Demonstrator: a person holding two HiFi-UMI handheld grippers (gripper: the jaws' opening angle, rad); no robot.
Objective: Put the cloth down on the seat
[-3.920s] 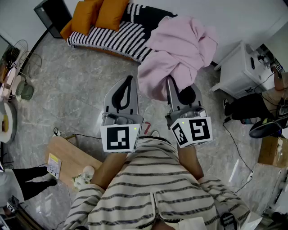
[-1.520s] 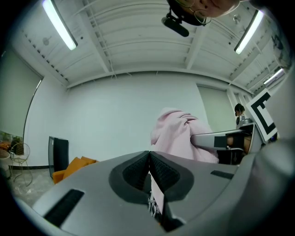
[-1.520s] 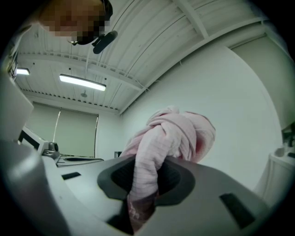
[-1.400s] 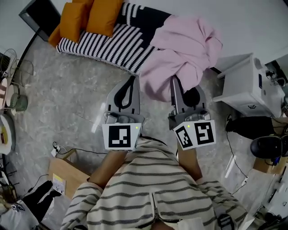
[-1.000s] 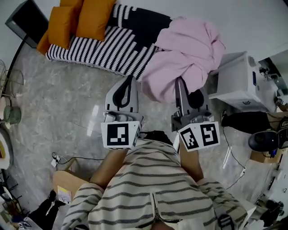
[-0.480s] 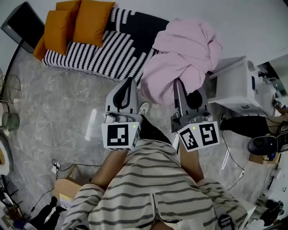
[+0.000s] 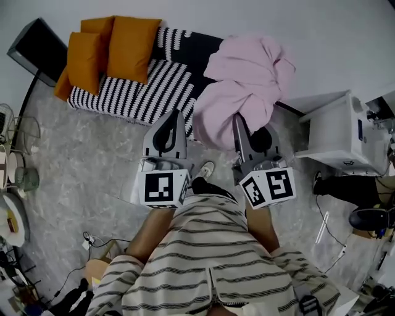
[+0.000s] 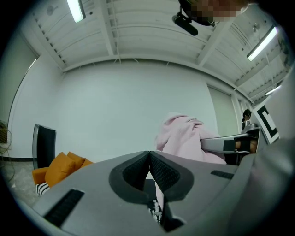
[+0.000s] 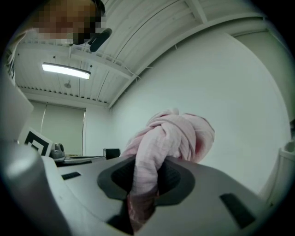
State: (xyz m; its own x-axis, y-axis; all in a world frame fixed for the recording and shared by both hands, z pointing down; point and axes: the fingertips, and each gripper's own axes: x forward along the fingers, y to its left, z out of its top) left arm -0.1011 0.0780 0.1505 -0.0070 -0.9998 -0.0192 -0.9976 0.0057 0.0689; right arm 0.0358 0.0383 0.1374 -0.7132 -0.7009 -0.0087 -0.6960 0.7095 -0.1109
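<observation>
Striped seat [image 7: 137, 94] drew nearer; crumpled pink cloth [image 7: 247, 77] bunches softly.

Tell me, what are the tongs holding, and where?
The right tongs pinch the pink cloth by a bunched-up fold; the left tongs are shut, holding nothing.

Low black-and-white striped sofa [image 7: 123, 99] against a plain white wall [image 7: 333, 37]. On its left end, two orange square cushions [image 7: 133, 40]. Left of it, a black flat panel [image 7: 34, 48]. Right of it, a white boxy cabinet [image 7: 336, 133]. In front, grey marbled floor [image 7: 80, 160]. Overhead, white ribbed ceiling [image 8: 138, 27] with tube lights [image 8: 75, 9].
</observation>
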